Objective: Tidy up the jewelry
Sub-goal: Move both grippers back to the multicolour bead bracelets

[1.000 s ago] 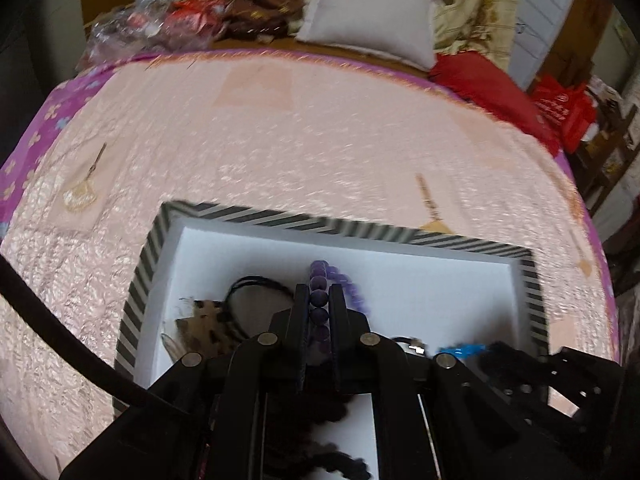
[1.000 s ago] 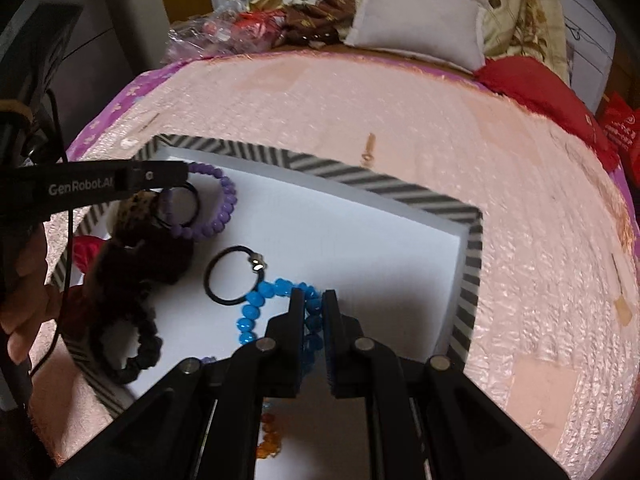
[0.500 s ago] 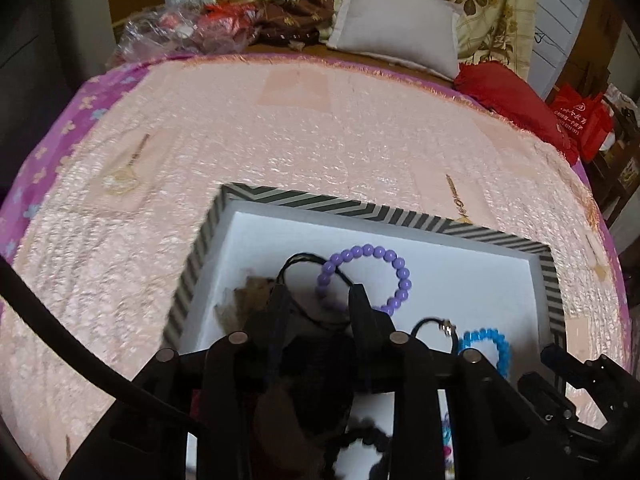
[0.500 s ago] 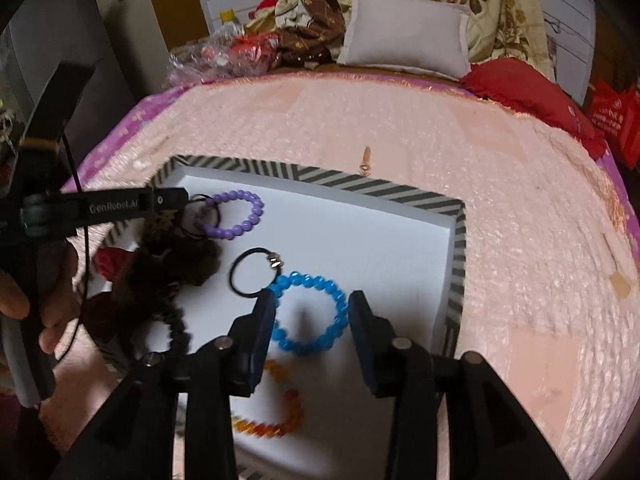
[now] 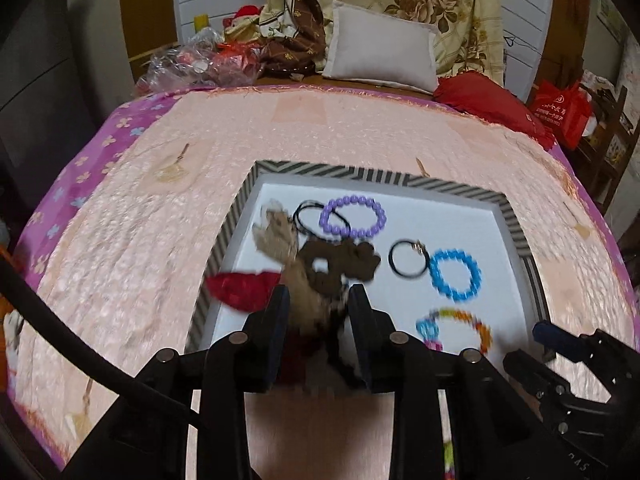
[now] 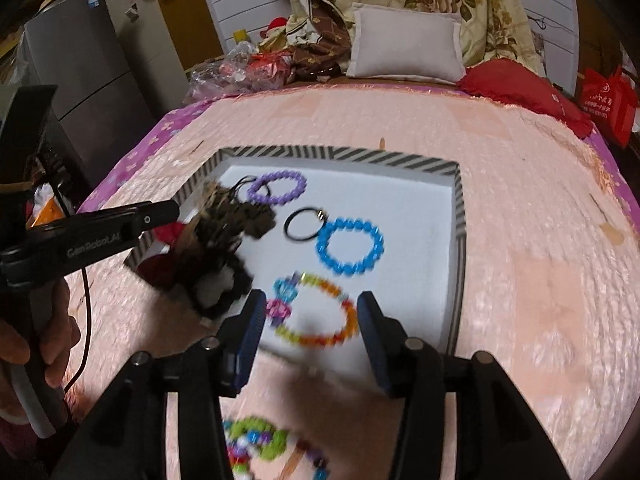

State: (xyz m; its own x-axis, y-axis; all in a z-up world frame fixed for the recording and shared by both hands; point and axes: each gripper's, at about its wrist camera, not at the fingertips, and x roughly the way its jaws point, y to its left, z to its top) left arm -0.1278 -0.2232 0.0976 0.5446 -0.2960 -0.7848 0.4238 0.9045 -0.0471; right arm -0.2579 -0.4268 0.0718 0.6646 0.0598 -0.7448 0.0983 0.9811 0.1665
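A white tray with a striped rim lies on the pink bedspread; its rim also shows in the right wrist view. In it lie a purple bead bracelet, a blue bead bracelet, a black ring hair tie, a multicolour bead bracelet and a heap of brown and red scrunchies. My left gripper is open above the scrunchie heap. My right gripper is open and empty, above the multicolour bracelet.
Another multicolour bead string lies on the bedspread in front of the tray. A white pillow, a red cushion and cluttered bags sit at the bed's far end. A red bag stands to the right.
Both grippers let go of their bracelets, opened and pulled back and up from the tray. The purple and blue bracelets now lie free in the tray.
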